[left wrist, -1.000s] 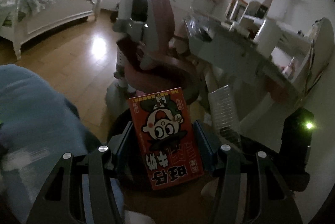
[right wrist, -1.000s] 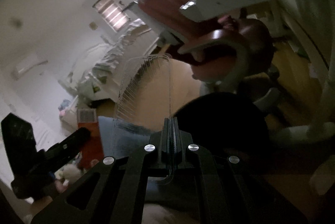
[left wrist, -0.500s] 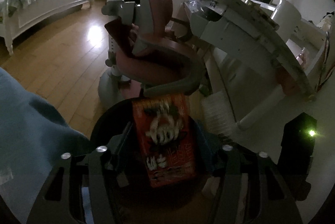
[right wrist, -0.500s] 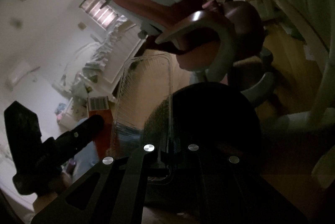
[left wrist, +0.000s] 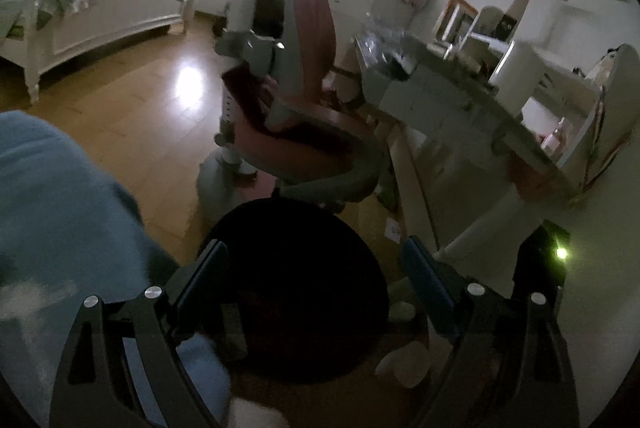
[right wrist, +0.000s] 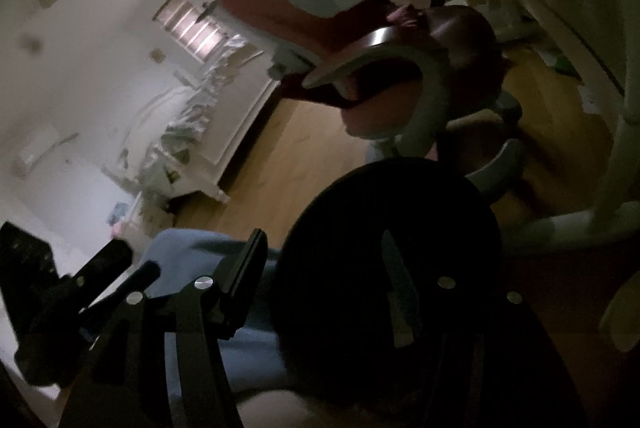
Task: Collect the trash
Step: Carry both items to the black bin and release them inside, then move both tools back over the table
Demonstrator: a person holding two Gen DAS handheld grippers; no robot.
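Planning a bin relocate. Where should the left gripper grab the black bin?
Probably the rim of the black bin, with the left gripper coming straight down, one finger inside and one outside. The bin stands upright, mouth up, and its round body looks too wide for the open fingers; only the thin wall fits.

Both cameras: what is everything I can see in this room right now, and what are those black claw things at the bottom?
Trash bin: one, black, round, on the floor under both claws.
Chair: one, dark red with grey frame, behind the bin.
Desk: one, white, cluttered, right of the chair.
Bed: one, white, far left by the windows.
Floor: wooden, brown.
Paper scrap: one, white, on the floor under the desk.
Trouser leg: blue, the person's, left.
Left claw: black, open, empty, above the bin.
Right claw: black, open, empty, above the bin.
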